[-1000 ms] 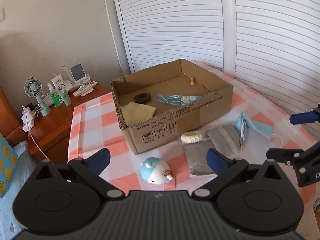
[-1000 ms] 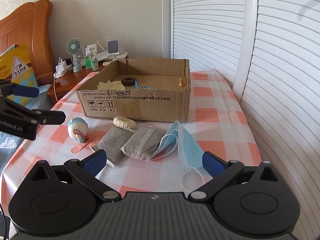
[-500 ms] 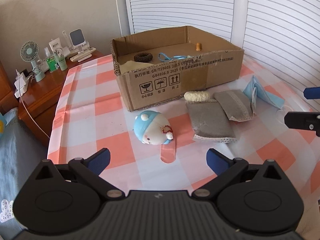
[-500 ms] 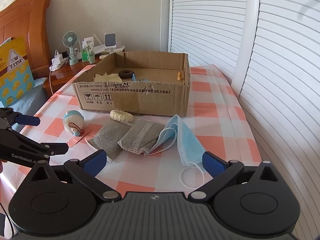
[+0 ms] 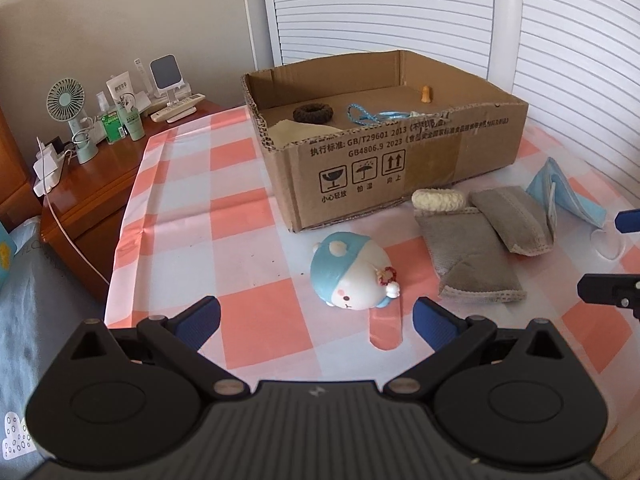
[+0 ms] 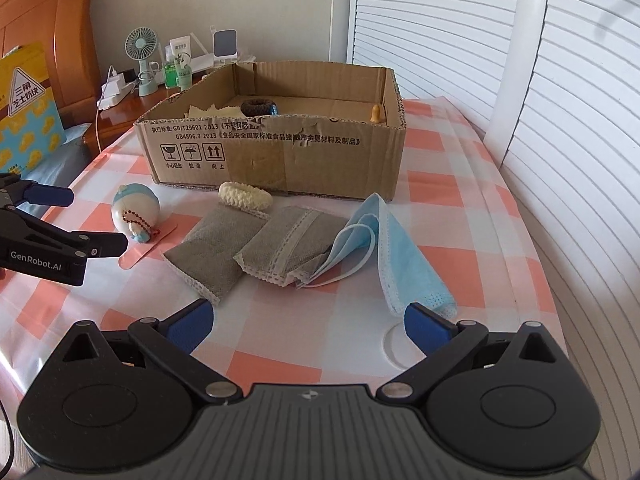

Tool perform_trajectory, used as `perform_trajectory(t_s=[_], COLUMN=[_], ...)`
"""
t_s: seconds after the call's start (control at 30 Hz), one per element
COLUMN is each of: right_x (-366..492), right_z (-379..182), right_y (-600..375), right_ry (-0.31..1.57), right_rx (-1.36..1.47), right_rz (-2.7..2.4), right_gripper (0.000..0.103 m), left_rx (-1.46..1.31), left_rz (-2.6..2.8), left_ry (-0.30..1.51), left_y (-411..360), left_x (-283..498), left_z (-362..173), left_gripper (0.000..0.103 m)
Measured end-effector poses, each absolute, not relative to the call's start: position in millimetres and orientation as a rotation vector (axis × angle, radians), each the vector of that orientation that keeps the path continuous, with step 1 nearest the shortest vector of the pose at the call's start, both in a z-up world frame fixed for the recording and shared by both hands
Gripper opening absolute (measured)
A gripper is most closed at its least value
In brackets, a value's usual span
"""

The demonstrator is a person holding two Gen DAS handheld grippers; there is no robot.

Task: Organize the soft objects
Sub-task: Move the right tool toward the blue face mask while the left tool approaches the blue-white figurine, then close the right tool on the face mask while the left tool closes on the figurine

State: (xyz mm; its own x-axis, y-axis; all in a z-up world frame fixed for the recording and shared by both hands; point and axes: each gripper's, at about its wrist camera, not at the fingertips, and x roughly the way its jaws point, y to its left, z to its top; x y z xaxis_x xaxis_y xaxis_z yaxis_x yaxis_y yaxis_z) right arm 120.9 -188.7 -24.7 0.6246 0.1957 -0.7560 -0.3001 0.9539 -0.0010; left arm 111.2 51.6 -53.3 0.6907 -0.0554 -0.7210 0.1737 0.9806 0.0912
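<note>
The near wall of the cardboard box (image 6: 276,160) hides most of the things lying inside it, so only the top of the dark ring (image 6: 259,106) shows from the right wrist view. In the left wrist view, the right gripper (image 5: 624,256) is cut off by the picture's edge. The labels on the small bottles (image 5: 120,120) are too tiny to read.

Bright daylight, sharp, fisheye-warped edges

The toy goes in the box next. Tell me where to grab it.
Grip the round toy across its white body, the left gripper coming straight from the near side with its jaws wide. It lies on its side; avoid the dangling bead charm.
</note>
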Motion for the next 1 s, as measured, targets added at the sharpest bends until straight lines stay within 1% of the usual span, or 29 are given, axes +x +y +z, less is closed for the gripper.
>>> perform_trajectory(t_s=[0.17,0.23,0.37,0.47,0.53,0.63,0.8,1.0], right_x=[128.3,130.2,134.0,137.1,138.0,138.5,148.3,173.5], right_z=[-30.7,-33.4,-36.3,-36.9,-35.5,-30.4,-23.0,-29.4], right_y=[-186.7,-185.9,-187.1,-189.1,-192.0,-198.1,-212.0,-219.8], right_ry=[0.864,0.868,0.872,0.87,0.863,0.835,0.784,0.758], right_rx=[-0.143,-0.151,-0.147,-0.148,-0.149,-0.135,-0.095,-0.05], right_rz=[0.292,0.295,0.291,0.28,0.277,0.264,0.186,0.095], right_gripper=[0.103,0.103,0.103,0.103,0.103,0.103,0.103,0.103], left_rx=[0.14,0.146,0.149,0.144,0.143,0.122,0.109,0.096], left_rz=[-0.163,-0.164,-0.165,-0.187,-0.2,-0.231,-0.246,-0.248], left_ry=[0.789,0.782,0.784,0.787,0.787,0.79,0.799,0.801], left_y=[52.3,52.1,53.3,54.2,53.8,53.8,50.6,49.6], left_x=[120.0,124.0,133.2,137.2,138.7,141.0,145.3,147.6], left_z=[-55.8,-56.6,-59.6,-62.1,-63.0,-63.5,-66.1,-67.5], left_gripper=[0.102,0.099,0.098,0.091,0.082,0.073,0.073,0.073])
